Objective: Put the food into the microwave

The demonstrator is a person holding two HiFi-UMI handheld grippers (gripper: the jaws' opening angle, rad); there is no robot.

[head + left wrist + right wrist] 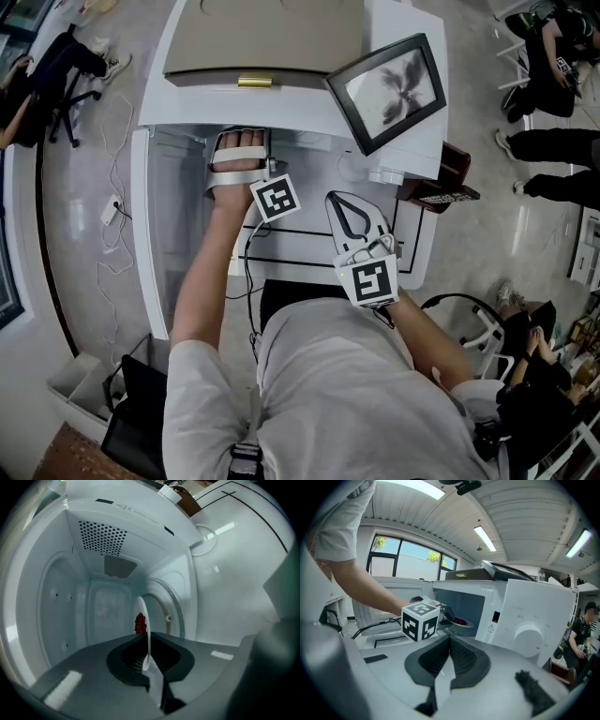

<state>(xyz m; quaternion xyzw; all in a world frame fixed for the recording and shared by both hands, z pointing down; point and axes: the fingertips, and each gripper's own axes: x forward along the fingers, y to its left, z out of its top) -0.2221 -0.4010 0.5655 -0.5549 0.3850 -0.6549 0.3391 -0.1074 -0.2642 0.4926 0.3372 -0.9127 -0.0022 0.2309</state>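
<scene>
- Left gripper [149, 641] pinches the rim of a thin white round plate [142, 613]. Its jaws are nearly together, with only the plate's thickness between them. A rim grip leaves the plate's face free for what it carries.
- Small heap of dark red food [140, 623] sits on that plate, toward 12 o'clock beyond the jaws in the left gripper view, so nothing presses on it.
- Plate and jaw tips are already inside the pale cavity of the boxy white microwave [56, 597]. In the right gripper view the plate looks roughly level, which I judge keeps the food from sliding off.
- Dark-glass door [389, 89] stands swung out at about 1 o'clock of the opening in the head view, leaving the mouth clear for the arm.
- Right gripper [450, 641] has its jaws closed on nothing. In the head view it waits close to the person's body, at about 5 o'clock of the left one, probably because one gripper is enough for this carry.
- Whether the plate touches the cavity floor cannot be told; setting it down and letting go seems to be what remains.
</scene>
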